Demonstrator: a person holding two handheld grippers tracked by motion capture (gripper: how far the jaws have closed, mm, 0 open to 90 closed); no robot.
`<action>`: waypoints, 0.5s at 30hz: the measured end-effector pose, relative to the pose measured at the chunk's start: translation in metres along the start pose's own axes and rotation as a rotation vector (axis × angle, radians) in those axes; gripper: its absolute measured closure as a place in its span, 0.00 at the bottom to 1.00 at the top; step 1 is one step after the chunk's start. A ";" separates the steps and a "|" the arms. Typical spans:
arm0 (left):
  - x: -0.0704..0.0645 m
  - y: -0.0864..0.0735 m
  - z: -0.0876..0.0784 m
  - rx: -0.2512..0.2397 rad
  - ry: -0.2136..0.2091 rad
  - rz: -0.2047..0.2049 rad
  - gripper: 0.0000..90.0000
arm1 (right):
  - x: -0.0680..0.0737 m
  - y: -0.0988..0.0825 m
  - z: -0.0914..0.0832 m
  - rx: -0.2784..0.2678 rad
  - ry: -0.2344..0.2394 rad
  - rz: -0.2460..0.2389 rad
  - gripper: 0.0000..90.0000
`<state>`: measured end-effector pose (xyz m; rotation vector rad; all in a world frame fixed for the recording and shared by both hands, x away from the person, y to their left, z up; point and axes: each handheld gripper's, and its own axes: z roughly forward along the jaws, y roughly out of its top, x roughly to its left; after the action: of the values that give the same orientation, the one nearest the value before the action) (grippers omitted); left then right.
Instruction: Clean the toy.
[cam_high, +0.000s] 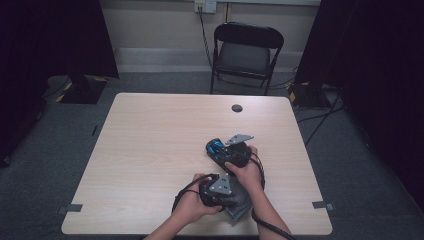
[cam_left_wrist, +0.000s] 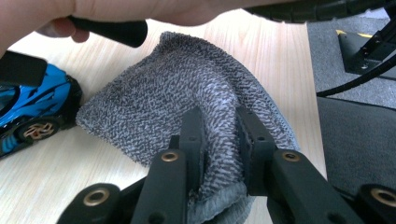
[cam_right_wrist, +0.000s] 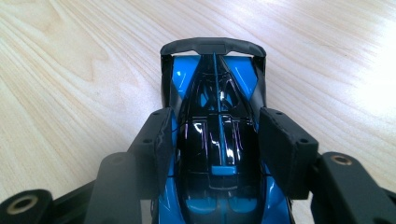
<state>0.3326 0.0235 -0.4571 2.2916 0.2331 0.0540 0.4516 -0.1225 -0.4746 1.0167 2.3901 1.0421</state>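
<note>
A blue and black toy car (cam_right_wrist: 219, 93) rests on the wooden table (cam_high: 160, 140), right of centre. My right gripper (cam_right_wrist: 217, 116) is shut on it, one jaw pressing each side of the body behind the rear wing. In the high view the right gripper (cam_high: 223, 151) holds the car (cam_high: 215, 146) while a hand wraps its body. A grey knit cloth (cam_left_wrist: 173, 88) lies near the table's front edge. My left gripper (cam_left_wrist: 218, 119) is shut on a pinched fold of it. The left gripper (cam_high: 231, 196) sits over the cloth (cam_high: 241, 210), just in front of the car (cam_left_wrist: 28, 109).
A black folding chair (cam_high: 247, 50) stands beyond the table's far edge. A round cable hole (cam_high: 236, 108) sits in the tabletop near the back. Grey tape marks (cam_high: 74, 208) lie at the front corners. Black cables trail from both grippers. Dark curtains flank the room.
</note>
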 end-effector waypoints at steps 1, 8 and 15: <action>0.000 -0.001 -0.002 -0.004 0.004 0.005 0.82 | 0.000 0.000 0.000 0.001 0.000 -0.001 0.51; 0.001 -0.006 -0.012 -0.002 0.024 0.014 0.82 | 0.000 0.000 0.000 -0.002 -0.001 -0.001 0.50; 0.003 -0.013 -0.019 -0.015 0.037 -0.003 0.81 | 0.000 -0.001 -0.002 0.006 0.008 -0.009 0.49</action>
<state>0.3315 0.0461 -0.4543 2.2773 0.2547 0.0966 0.4505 -0.1238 -0.4740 1.0054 2.4031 1.0384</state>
